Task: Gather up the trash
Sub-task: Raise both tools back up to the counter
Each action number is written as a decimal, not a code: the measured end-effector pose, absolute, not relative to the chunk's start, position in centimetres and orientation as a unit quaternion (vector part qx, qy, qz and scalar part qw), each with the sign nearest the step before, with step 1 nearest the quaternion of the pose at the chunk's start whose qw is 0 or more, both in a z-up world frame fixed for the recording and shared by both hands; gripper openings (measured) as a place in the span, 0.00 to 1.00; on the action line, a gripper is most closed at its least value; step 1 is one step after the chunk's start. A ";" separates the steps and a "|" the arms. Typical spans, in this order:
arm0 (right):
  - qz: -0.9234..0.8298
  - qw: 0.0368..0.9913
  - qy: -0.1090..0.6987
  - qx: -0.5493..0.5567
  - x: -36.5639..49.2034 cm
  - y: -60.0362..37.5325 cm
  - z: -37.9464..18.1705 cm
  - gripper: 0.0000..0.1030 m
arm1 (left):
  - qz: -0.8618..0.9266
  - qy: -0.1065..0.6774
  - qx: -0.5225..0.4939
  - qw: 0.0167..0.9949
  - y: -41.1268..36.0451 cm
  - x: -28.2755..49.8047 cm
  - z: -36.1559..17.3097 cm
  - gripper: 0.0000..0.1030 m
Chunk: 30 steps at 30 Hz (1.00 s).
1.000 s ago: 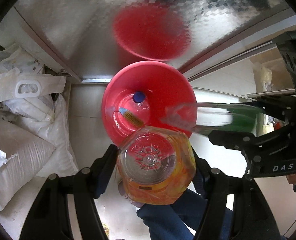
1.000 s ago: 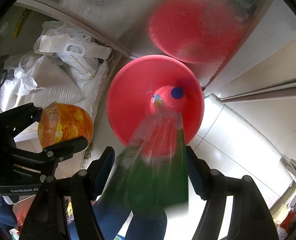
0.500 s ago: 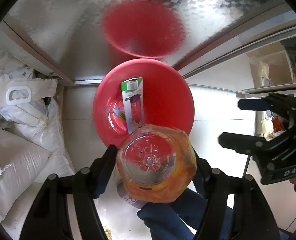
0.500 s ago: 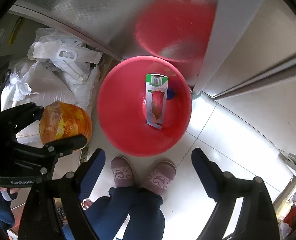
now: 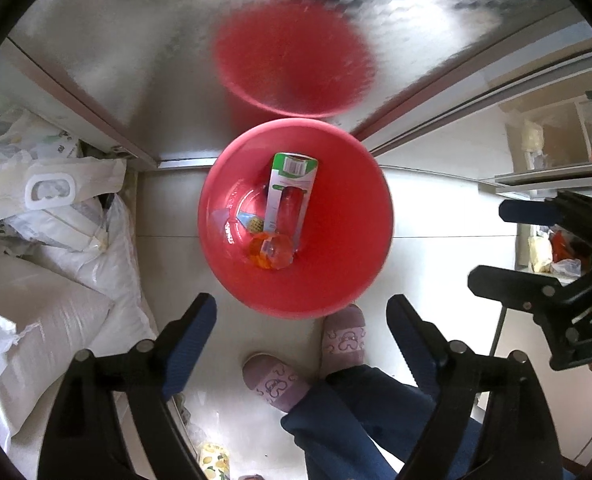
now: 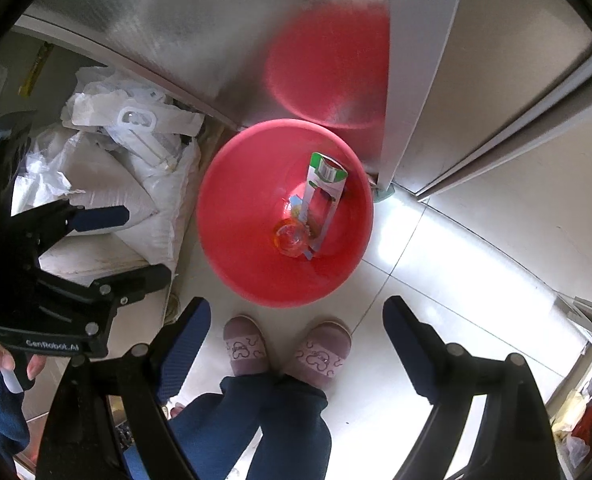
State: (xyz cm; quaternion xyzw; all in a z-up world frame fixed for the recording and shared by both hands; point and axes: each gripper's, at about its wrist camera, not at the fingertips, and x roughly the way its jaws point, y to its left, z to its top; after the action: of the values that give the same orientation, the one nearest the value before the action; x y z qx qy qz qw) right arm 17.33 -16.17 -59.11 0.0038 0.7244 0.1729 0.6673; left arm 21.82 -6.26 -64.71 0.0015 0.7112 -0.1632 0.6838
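Left wrist view. Left claw [image 5: 301,328], pointing steeply down, jaws opening wide with nothing between the blue pads. Ahead of and below the fingertips: round red plastic basin [image 5: 347,264] on the pale tiled floor, against a ribbed metal panel [image 5: 136,40] mirroring it. Inside the basin: crumpled orange clear-plastic bottle [image 5: 271,251] nearest the claw, green-and-white flat card package [image 5: 286,196] leaning beyond it, small blue-and-yellow wrapper [image 5: 252,220] to its left. Right claw [image 5: 535,252] at the right edge, also spread and empty. White plastic sacks [image 5: 56,240] heaped to the left; slippered feet [image 5: 307,356] just under the jaws.

Right wrist view. Right claw [image 6: 296,336] wide apart, holding nothing, the same basin [image 6: 256,264] ahead and below. Bottle [image 6: 290,238] and card package [image 6: 321,192] resting at the bottom. Left claw [image 6: 116,240] off to the left, gripped in a hand [image 6: 0,360].

Step in hand, as judged: drop-off of both items complete. Next move likely calling for lifting both claws away and turning toward further litter, none of it identifiable here.
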 end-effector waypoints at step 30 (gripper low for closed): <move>0.191 0.788 0.585 -0.029 9.1 -15.6 -18.1 0.96 | -0.165 0.609 -0.007 0.776 -5.3 14.1 -21.6 0.86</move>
State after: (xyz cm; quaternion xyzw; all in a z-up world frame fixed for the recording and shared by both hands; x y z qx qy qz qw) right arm 9.06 -15.62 -18.08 -0.0291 0.5852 0.1908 0.7876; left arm 14.08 -5.27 -21.60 -0.0069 0.6094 -0.1647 0.7755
